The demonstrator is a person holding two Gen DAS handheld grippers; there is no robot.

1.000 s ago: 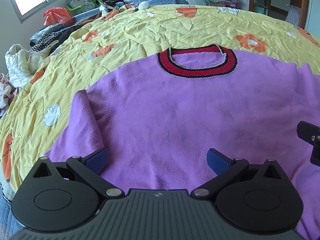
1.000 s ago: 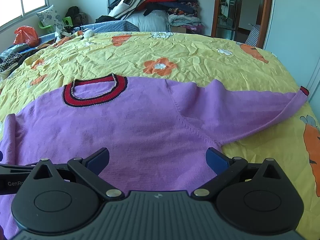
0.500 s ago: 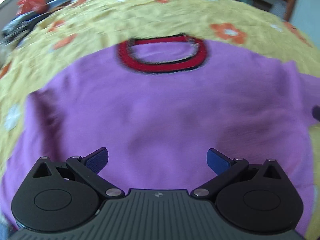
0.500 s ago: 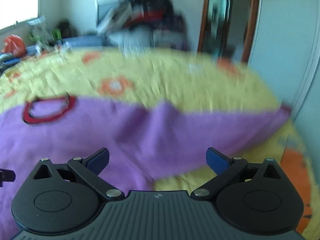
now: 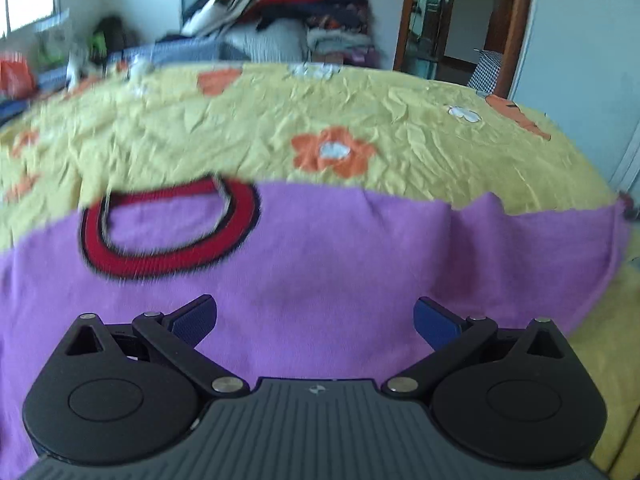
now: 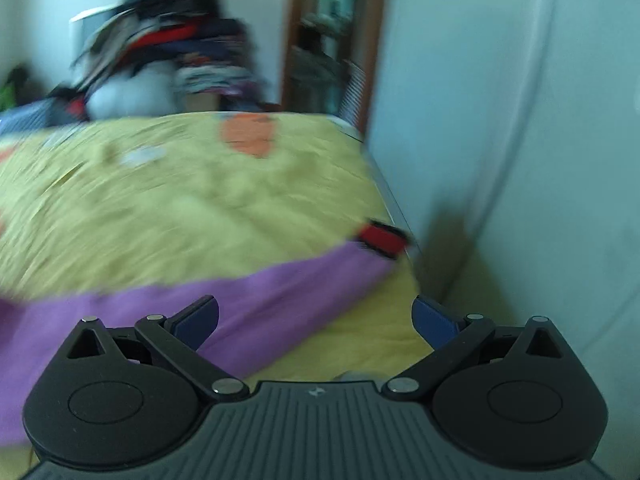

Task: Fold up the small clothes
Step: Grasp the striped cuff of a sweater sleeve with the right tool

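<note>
A purple sweater (image 5: 328, 264) with a red and black collar (image 5: 168, 236) lies flat on the yellow flowered bedsheet (image 5: 360, 120). My left gripper (image 5: 316, 318) is open and empty above the sweater's chest, right of the collar. In the right wrist view the sweater's right sleeve (image 6: 280, 300) stretches to its red cuff (image 6: 382, 240) at the bed's right edge. My right gripper (image 6: 316, 318) is open and empty above that sleeve. Both views are blurred by motion.
A pile of clothes (image 5: 288, 12) sits beyond the bed's far side, also in the right wrist view (image 6: 168, 56). A white wall or wardrobe (image 6: 520, 140) stands close to the bed's right edge. A doorway (image 5: 452, 20) is at the back right.
Both grippers have swung to the right. The left view moved from the sweater's left side to its right half. The right view moved from the body to the right sleeve and cuff.
</note>
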